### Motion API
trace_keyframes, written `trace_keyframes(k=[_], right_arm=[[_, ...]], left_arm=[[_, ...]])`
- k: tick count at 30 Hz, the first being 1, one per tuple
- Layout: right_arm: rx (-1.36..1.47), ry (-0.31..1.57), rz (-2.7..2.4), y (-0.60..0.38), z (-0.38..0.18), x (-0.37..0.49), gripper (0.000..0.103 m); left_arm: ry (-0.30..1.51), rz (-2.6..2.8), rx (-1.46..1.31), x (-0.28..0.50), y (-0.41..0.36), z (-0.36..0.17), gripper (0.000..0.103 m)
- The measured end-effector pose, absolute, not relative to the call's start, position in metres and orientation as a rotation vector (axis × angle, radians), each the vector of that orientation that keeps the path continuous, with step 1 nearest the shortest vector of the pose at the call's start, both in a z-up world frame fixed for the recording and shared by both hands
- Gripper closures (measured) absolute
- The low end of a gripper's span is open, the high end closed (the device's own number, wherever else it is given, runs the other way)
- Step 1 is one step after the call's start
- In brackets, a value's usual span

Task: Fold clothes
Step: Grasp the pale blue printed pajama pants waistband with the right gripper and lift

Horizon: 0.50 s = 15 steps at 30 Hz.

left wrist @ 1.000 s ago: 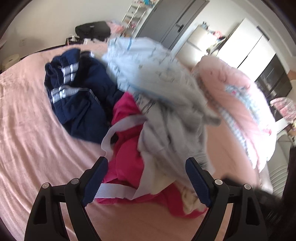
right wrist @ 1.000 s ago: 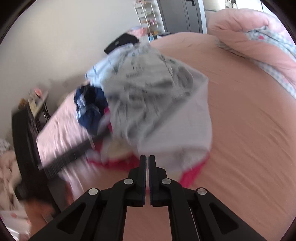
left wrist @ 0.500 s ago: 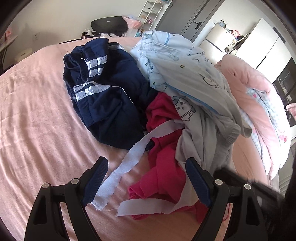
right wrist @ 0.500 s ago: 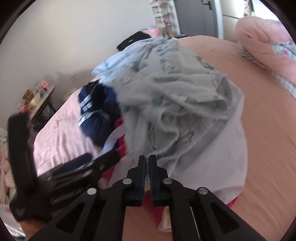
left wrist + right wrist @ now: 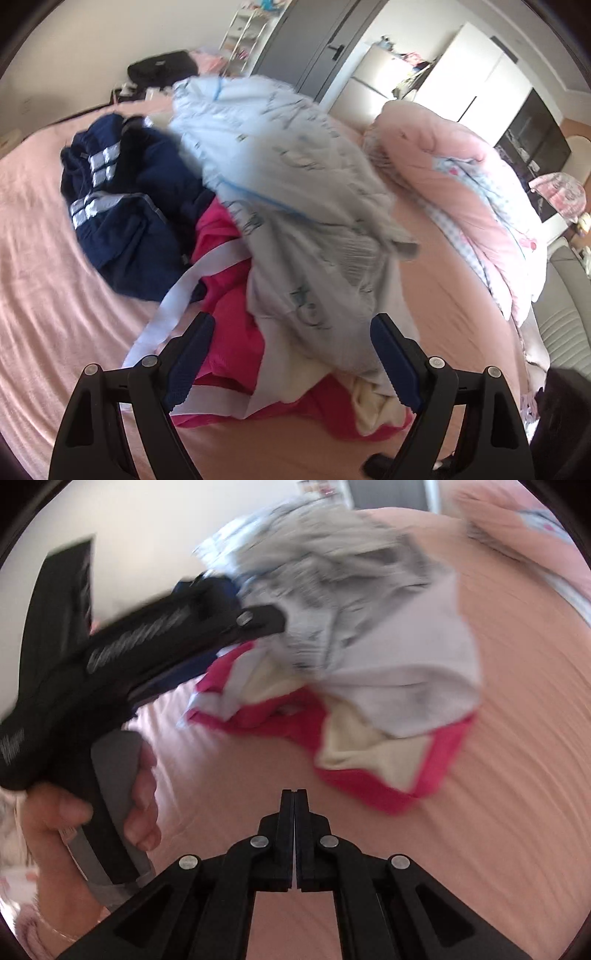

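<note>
The right tongs are shut tight, pad against pad, with nothing between them; they hang over bare pink bed sheet, short of the clothes pile. The left tongs stand wide open, empty, their two blue pads flanking the near edge of the pile without touching it. In the right wrist view the left tongs' black body, held by a hand, reaches toward the pile.

The heap on the bed shows four garments: a grey-blue printed garment on top, blurred; a magenta garment with pale bands beneath it; a cream piece, mostly covered; and a navy garment with silver stripes at the far left. One pink duvet lies bunched beyond. How the garments are shaped underneath cannot be made out.
</note>
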State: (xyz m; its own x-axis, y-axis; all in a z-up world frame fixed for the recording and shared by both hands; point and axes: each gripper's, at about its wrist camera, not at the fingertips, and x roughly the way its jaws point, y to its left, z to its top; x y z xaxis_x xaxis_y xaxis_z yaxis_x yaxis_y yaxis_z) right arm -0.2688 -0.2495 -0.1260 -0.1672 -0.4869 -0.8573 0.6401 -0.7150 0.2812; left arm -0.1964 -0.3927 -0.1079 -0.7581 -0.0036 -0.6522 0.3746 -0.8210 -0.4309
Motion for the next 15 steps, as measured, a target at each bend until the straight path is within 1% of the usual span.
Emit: trace_keyframes(k=[5, 8, 10, 11, 13, 15], right_arm=[[1.358, 0.134, -2.05, -0.235, -0.107, -0.291, 0.103], [1.38, 0.084, -2.062, -0.231, -0.103, -0.296, 0.103], [1.392, 0.072, -2.071, -0.229, -0.102, -0.29, 0.103], [1.398, 0.067, -2.075, -0.227, -0.101, -0.288, 0.103], [1.41, 0.055, -2.083, -0.225, -0.1, -0.282, 0.103], [1.408, 0.039, -2.085, -0.219, -0.099, -0.276, 0.103]], left_arm=[[0.791, -2.667, 0.98, -0.199, -0.384, -0.109, 0.017], [0.71, -2.619, 1.059, -0.213, -0.388, -0.128, 0.018], [0.664, -2.627, 1.052, -0.212, -0.382, -0.126, 0.018], [0.65, -2.646, 1.022, -0.21, -0.38, -0.121, 0.018], [0.636, -2.674, 0.937, -0.203, -0.376, -0.111, 0.021], [0.638, -2.712, 0.831, -0.191, -0.375, -0.1, 0.022]])
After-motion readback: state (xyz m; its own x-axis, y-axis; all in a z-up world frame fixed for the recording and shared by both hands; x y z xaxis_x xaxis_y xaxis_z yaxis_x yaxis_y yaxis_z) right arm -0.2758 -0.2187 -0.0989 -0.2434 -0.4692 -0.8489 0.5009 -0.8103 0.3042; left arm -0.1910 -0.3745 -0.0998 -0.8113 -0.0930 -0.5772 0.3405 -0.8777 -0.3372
